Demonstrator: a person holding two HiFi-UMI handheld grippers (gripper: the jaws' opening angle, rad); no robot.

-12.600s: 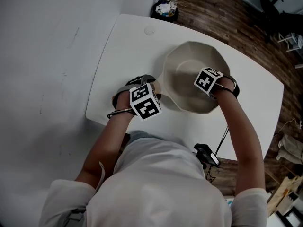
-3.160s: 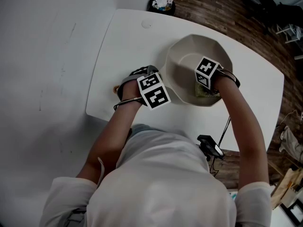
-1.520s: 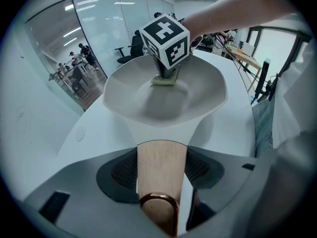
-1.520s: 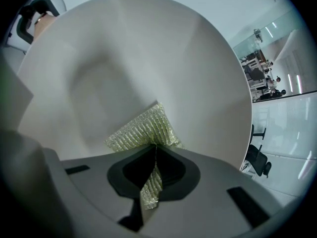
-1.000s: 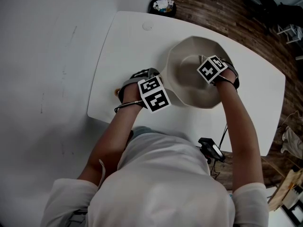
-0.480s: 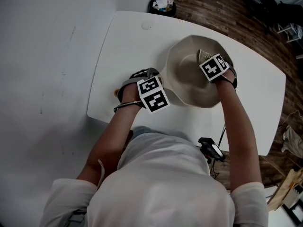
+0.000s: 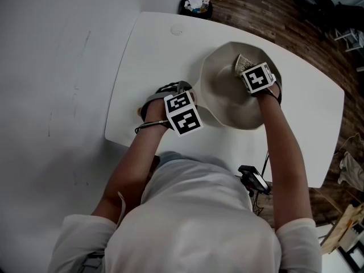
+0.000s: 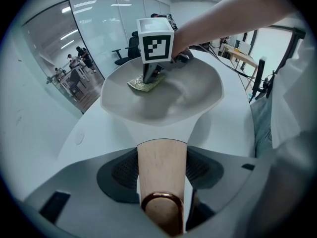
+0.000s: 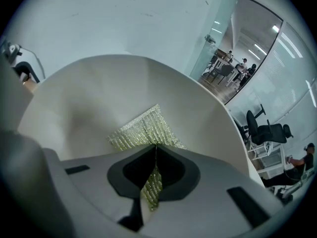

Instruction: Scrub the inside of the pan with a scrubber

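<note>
Scrubbing is going on right now, I think. Your right gripper point(image 9: 154, 172) is pinched tight on the scrubber point(image 9: 143, 128), a thin yellow-green sparkly pad. One corner of it sits between the jaws, and the rest fans out flat against the inside of the pan point(image 7: 222, 98). The pad touches the far wall of the pan, up near the rim, on the side away from you.

Your left gripper point(image 8: 161, 195) is squeezed onto the wooden handle point(image 8: 161, 155) of the pan. The handle fills the gap between the jaws, so the pan looks held firm. The pan sits on the white table point(image 7: 153, 50), with its handle pointing back at you.

Here is what looks done. You have the pad, you have the pan, and the pad is pressed on the inside. So the getting-ready part is over.

What is left is harder to say. The inside of the pan looks pale and plain all over. I see no soap, no water and no dirt, so I cannot tell which parts are clean. My guess is that the bottom and the near wall, close to the handle, need a rub too, since the pad is far from them now. Go round the whole inside, then lift the pad out.
</note>
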